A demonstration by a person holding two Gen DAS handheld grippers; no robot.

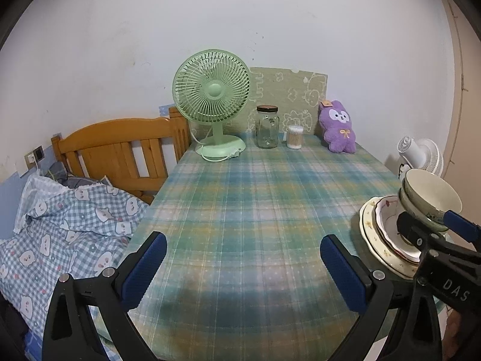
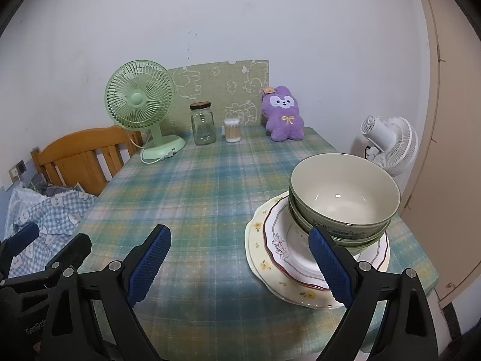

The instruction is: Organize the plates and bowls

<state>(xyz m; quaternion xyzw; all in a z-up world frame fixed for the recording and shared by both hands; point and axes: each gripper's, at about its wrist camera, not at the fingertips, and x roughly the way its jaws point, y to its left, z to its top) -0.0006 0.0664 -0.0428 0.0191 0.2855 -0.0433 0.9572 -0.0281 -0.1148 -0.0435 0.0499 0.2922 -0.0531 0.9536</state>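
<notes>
Just plaid tablecloth (image 2: 210,198) against a pale wall (image 2: 240,24)

"DAS" on right tool (image 1: 433,225)

Two green bowls (image 2: 345,207) sit nested on two stacked plates (image 2: 270,240). There are two fans, one green (image 2: 139,102) and one white (image 2: 390,144), one glass jar (image 2: 203,124), one cotton-swab tub (image 2: 232,131), one purple plush rabbit (image 2: 282,115), and two grippers (image 2: 240,258).
</notes>
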